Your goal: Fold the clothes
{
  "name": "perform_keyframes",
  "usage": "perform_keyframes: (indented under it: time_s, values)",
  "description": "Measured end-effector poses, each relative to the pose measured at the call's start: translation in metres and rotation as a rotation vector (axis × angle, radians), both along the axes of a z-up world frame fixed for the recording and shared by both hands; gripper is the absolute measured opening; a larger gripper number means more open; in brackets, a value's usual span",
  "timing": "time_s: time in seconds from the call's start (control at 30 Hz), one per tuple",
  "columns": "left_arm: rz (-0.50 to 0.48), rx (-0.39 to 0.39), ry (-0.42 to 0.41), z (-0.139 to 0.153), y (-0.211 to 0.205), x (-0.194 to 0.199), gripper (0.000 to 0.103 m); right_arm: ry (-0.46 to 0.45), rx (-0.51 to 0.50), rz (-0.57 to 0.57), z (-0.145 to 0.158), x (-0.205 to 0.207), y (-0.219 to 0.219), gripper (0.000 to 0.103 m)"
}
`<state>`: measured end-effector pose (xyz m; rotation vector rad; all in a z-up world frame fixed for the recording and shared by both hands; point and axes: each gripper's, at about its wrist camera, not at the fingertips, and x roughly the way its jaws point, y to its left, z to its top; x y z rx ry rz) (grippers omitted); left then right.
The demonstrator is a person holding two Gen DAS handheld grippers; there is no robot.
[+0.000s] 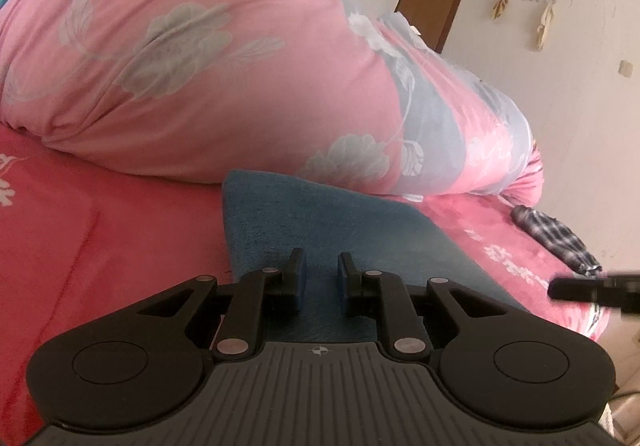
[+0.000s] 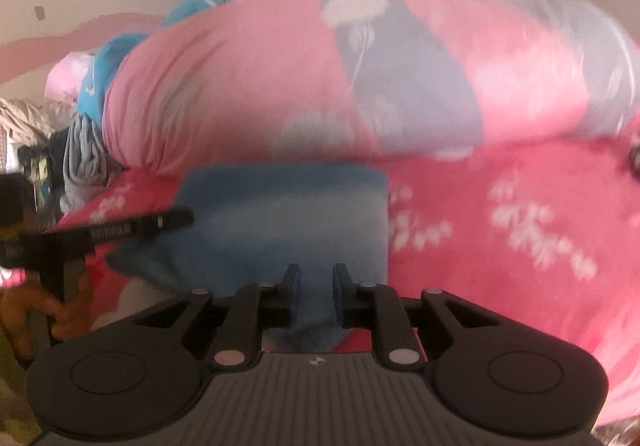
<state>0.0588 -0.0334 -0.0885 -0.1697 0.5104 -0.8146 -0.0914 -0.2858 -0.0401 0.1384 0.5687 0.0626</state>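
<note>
A folded blue garment (image 1: 320, 222) lies on the pink bed sheet (image 1: 100, 238), in front of a rolled pink floral quilt (image 1: 180, 58). My left gripper (image 1: 321, 272) hovers low over the garment's near edge, its jaws slightly apart with blue cloth showing between them. In the right wrist view the same blue garment (image 2: 288, 214) lies flat, and my right gripper (image 2: 316, 284) is over its near right corner, jaws slightly apart. The left gripper shows there at the left (image 2: 120, 228). The right gripper's tip shows at the right edge of the left wrist view (image 1: 592, 288).
A black-and-white checked cloth (image 1: 556, 236) lies on the sheet at the right. A pile of grey and blue clothes (image 2: 84, 150) sits at the quilt's left end. A brown door (image 1: 434, 2) and white wall stand behind the bed.
</note>
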Motion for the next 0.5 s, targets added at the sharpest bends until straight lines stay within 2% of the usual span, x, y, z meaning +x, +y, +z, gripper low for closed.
perform_keyframes:
  time_s: [0.1,0.23,0.3,0.5]
  values:
    - [-0.006,-0.012,0.003,-0.001,0.002,0.001,0.017,-0.014,-0.006,-0.014,0.004,0.013,0.000,0.018]
    - [-0.014,-0.027,0.007,-0.003,0.004,0.002,0.017,0.065,0.004,-0.014,-0.034,0.029,0.009,0.019]
    - [-0.018,-0.028,-0.001,-0.003,0.003,0.001,0.017,0.029,-0.036,-0.018,-0.043,0.025,0.015,0.019]
    - [-0.024,-0.051,0.009,-0.006,0.007,0.002,0.018,0.001,-0.032,-0.034,-0.004,0.049,0.005,0.019]
